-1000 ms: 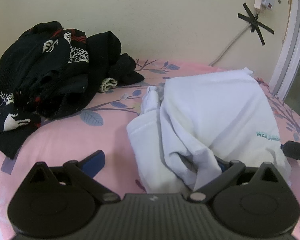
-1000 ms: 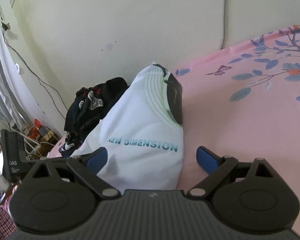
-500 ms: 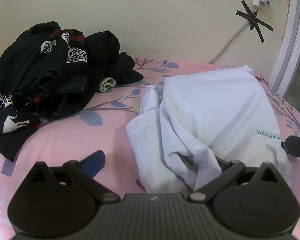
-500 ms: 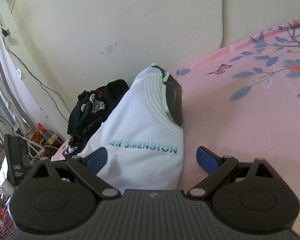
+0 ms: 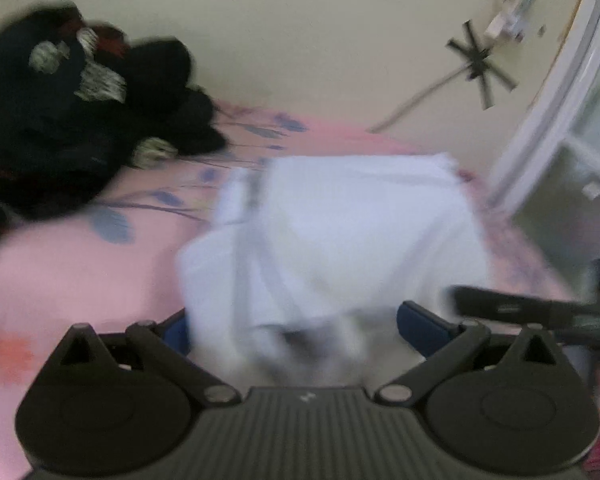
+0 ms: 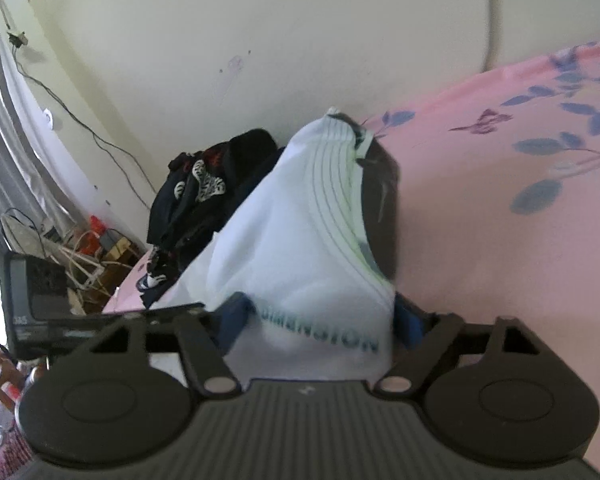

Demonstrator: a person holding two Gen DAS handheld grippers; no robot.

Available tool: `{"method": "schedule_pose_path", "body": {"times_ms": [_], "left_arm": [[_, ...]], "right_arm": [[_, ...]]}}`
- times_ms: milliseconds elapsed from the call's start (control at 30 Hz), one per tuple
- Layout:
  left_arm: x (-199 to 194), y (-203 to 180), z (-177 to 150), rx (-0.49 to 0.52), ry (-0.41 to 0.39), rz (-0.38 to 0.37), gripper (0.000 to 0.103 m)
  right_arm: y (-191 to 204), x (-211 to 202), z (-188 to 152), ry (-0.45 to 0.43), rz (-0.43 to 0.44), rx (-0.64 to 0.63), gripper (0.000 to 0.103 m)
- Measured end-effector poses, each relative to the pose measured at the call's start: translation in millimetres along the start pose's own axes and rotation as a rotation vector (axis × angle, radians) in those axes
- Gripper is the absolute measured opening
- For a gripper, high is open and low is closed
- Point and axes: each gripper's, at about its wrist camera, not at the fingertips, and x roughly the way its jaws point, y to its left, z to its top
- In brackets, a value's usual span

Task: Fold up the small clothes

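A white T-shirt (image 5: 340, 236) with teal lettering lies bunched on the pink floral bed sheet (image 5: 71, 264). In the blurred left wrist view my left gripper (image 5: 295, 328) is open, with its blue pads on either side of the shirt's near edge. In the right wrist view the shirt (image 6: 300, 232), with its dark inner collar, runs between the pads of my right gripper (image 6: 324, 320). The right jaws stand partly closed around the printed hem; a firm grip cannot be told.
A pile of black patterned clothes (image 5: 67, 120) lies at the back left of the bed, also in the right wrist view (image 6: 207, 184). A cream wall stands behind. A window frame (image 5: 548, 120) is on the right. Cables and clutter (image 6: 71, 248) lie beside the bed.
Both grippers have moved in onto the white shirt. The right jaws have narrowed around its hem. The left view has blurred from fast motion and the shirt now sits between its pads.
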Motion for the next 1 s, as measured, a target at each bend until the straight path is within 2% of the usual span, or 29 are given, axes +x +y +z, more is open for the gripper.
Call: {"method": "schedule_pose_path", "body": {"times_ms": [33, 67, 133, 167, 233, 300, 333, 433, 533, 633, 667, 700, 733, 800, 833, 867, 1000], "left_arm": [[2.9, -1.2, 2.0, -0.009, -0.002, 0.002, 0.103], [6.0, -2.9, 3.8, -0.006, -0.004, 0.011, 0.102], [9.4, -4.9, 6.5, -0.013, -0.004, 0.013, 0.099], [10.3, -5.8, 9.0, -0.026, -0.001, 0.003, 0.094], [13.5, -12.6, 16.4, -0.026, -0.001, -0.008, 0.078], [21.6, -24.7, 31.4, -0.007, -0.002, -0.045, 0.068], [29.2, -34.6, 41.0, 0.008, 0.002, -0.065, 0.066], [68.0, -73.5, 75.1, 0.083, 0.014, -0.108, 0.066], [116.5, -119.8, 112.1, 0.181, 0.001, -0.161, 0.065], [164.0, -155.2, 143.9, 0.190, -0.005, -0.209, 0.066], [183.2, -166.1, 153.4, 0.186, -0.006, -0.204, 0.069], [199.6, -173.9, 158.6, 0.182, -0.002, -0.195, 0.078], [218.7, -180.6, 162.7, 0.171, 0.015, -0.178, 0.083], [246.8, -187.0, 162.1, 0.161, 0.060, -0.137, 0.083], [256.0, -187.6, 158.5, 0.160, 0.076, -0.112, 0.083], [261.5, -185.9, 152.6, 0.161, 0.085, -0.095, 0.083], [259.4, -172.4, 129.9, 0.176, 0.090, -0.030, 0.083]], "right_arm": [[-0.5, 5.3, 4.0, 0.018, 0.013, 0.015, 0.062], [-1.1, 7.3, 7.1, 0.024, 0.026, 0.027, 0.046], [-1.9, 3.4, 14.1, 0.015, 0.048, 0.023, 0.030], [-3.0, -0.5, 16.2, 0.009, 0.057, 0.017, 0.025], [-2.7, -10.8, 22.3, -0.011, 0.060, -0.017, 0.024], [-1.3, -23.5, 31.1, -0.051, 0.030, -0.079, 0.023], [-2.7, -30.3, 37.0, -0.076, 0.010, -0.104, 0.023], [-19.8, -54.0, 61.1, -0.175, -0.078, -0.139, 0.023], [-46.3, -77.4, 84.5, -0.270, -0.216, -0.173, 0.022], [-78.6, -90.8, 109.7, -0.334, -0.356, -0.205, 0.022], [-90.8, -90.8, 118.5, -0.346, -0.409, -0.218, 0.023], [-101.7, -88.9, 125.4, -0.355, -0.460, -0.218, 0.023], [-116.0, -86.5, 130.6, -0.364, -0.527, -0.206, 0.024], [-143.4, -78.5, 135.7, -0.348, -0.698, -0.169, 0.038], [-153.5, -76.1, 133.7, -0.349, -0.765, -0.142, 0.058], [-161.6, -76.8, 129.5, -0.356, -0.794, -0.106, 0.062], [-174.9, -97.6, 106.8, -0.425, -0.737, 0.030, 0.062]]}}
